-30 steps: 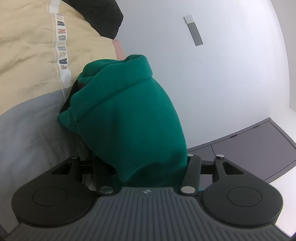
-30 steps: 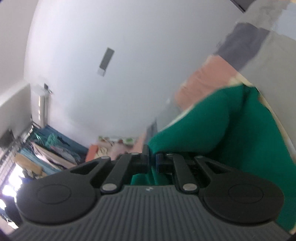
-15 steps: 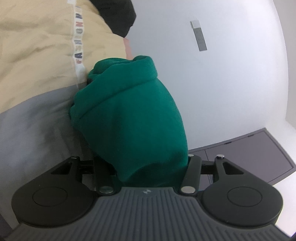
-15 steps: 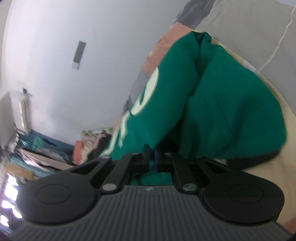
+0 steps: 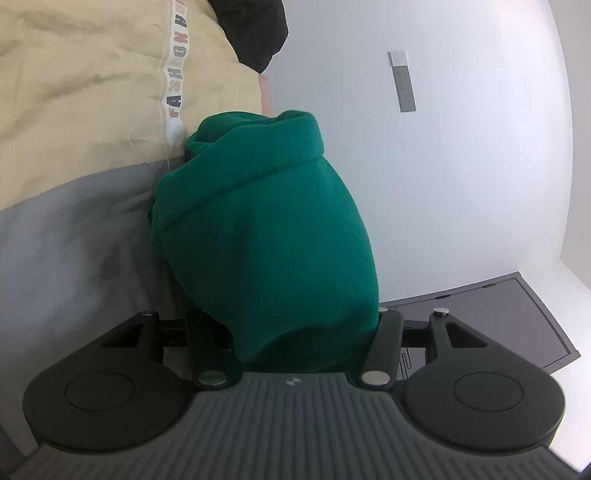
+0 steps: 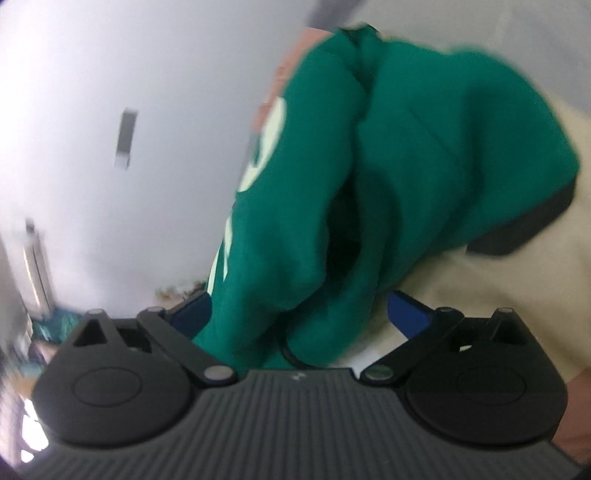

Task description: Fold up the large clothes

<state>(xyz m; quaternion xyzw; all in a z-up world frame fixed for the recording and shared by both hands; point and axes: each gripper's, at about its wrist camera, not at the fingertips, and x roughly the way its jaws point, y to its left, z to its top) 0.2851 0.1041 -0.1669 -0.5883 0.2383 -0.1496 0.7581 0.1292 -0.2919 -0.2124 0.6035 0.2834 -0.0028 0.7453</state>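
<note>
Left wrist view first: the green sweatshirt [image 5: 266,229] is bunched up thick and packed right between the fingers of the left gripper [image 5: 295,332], so the tongs are clamped on a fat wad of that fabric, held about half apart by it. From the jaws the sweatshirt bulges up and away, with a rolled hem or cuff seen at its far end. Just to its left, touching it, a beige and grey jacket [image 5: 85,122] with a lettered strip is spread out, and a black garment [image 5: 255,29] is seen beyond the sweatshirt's far end. A white wall [image 5: 461,184] with a small grey plate [image 5: 402,81] is to the sweatshirt's right, and a dark cabinet [image 5: 498,317] is seen low on that side.

Right wrist view, pretty blurry: the right gripper [image 6: 299,314] is seen with its blue-padded fingers [image 6: 408,314] flung wide apart and opening. The sweatshirt [image 6: 406,147] still hangs in the gap between them, close to the left pad, but it's not pinched by the pads. A pale printed mark is seen on the sweatshirt's left fold. Cream fabric [image 6: 498,295] lies to the sweatshirt's right.
</note>
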